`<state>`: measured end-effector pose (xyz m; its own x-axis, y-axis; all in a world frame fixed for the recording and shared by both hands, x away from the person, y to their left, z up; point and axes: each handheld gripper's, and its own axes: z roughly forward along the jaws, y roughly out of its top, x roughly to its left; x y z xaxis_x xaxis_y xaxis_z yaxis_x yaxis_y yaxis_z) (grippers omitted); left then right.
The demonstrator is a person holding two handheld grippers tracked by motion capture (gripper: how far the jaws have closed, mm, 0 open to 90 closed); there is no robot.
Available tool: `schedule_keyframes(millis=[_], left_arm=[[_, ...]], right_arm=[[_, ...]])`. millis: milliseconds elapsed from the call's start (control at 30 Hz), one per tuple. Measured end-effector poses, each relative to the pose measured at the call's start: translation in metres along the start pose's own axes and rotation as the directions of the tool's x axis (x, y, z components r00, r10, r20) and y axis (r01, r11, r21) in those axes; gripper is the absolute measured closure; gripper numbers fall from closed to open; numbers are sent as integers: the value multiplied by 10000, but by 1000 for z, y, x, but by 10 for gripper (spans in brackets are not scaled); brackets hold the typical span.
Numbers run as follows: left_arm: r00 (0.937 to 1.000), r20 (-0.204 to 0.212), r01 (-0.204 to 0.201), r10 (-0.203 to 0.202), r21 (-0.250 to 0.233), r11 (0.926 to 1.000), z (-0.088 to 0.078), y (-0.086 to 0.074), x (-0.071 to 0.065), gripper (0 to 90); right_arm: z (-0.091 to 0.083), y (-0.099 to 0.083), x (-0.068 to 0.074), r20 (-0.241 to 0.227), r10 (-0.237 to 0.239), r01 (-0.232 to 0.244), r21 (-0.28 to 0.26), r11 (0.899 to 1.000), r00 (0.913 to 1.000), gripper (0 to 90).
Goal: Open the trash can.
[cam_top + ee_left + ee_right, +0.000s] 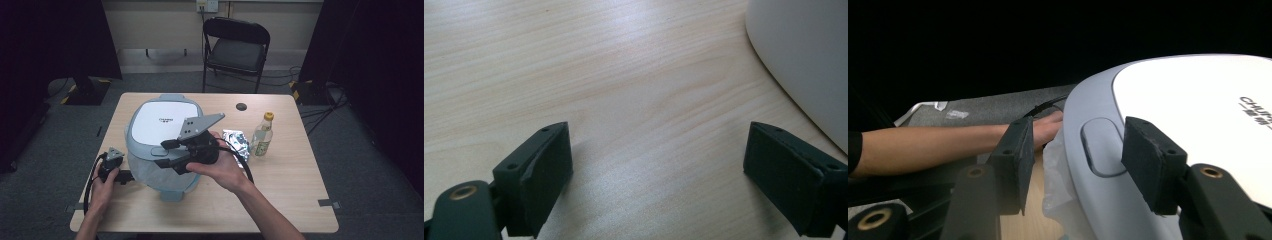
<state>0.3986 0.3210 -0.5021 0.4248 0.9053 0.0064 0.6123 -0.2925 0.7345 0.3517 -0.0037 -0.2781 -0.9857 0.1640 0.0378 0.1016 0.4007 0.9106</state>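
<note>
A grey-blue cooker (pixel 160 125) with a white lid panel stands on the wooden table (pixel 280 195), left of centre. My right gripper (pixel 167 154) is level at the lid's front edge. In the right gripper view its jaws (pixel 1078 140) straddle the oval latch button (pixel 1100 147) on the grey lid rim, with the pads clear of it, so it is open. My left gripper (pixel 129 176) lies low on the table at the cooker's left side. It is open (pixel 659 150) over bare wood, and the cooker's pale wall (pixel 804 60) curves past on the right.
Translucent plastic (pixel 1055 175) hangs below the cooker's lid. A crumpled foil packet (pixel 236 142) and a yellow-capped bottle (pixel 262 135) stand to the cooker's right. A black folding chair (pixel 235 50) is beyond the table's far edge. A small dark hole (pixel 241 106) marks the tabletop.
</note>
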Motion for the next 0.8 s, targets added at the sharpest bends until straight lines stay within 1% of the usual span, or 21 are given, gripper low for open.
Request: schedule_keyframes(millis=[100, 233, 300, 400, 533, 700, 733, 800], left_arm=[[10000, 8, -5, 5, 8, 10000, 0, 0, 0, 118], [10000, 1, -7, 7, 12, 10000, 0, 0, 0, 118], [10000, -5, -3, 3, 3, 10000, 0, 0, 0, 118], [10000, 4, -40, 40, 18, 10000, 0, 0, 0, 118], [10000, 6, 4, -4, -7, 10000, 0, 0, 0, 118], [10000, 0, -1, 1, -2, 10000, 0, 0, 0, 118], [10000, -3, -27, 27, 23, 10000, 0, 0, 0, 118], [10000, -1, 3, -3, -2, 10000, 0, 0, 0, 118]], right_arm=[[2, 1, 1, 35, 30, -30, 22, 10000, 10000, 475], [4, 2, 2, -61, 2, -1, 70, 10000, 10000, 477], [5, 3, 5, 64, 49, -49, 99, 9999, 10000, 478], [7, 6, 9, 324, -53, 41, 373, 9993, 9995, 478], [8, 6, 9, 371, 11, -21, 287, 9996, 9993, 480], [9, 6, 11, 451, -61, 41, 423, 9991, 9990, 501], [9, 6, 12, 379, -91, 74, 442, 9990, 9992, 522], [12, 6, 13, 3, -14, 14, 507, 9987, 10000, 553]])
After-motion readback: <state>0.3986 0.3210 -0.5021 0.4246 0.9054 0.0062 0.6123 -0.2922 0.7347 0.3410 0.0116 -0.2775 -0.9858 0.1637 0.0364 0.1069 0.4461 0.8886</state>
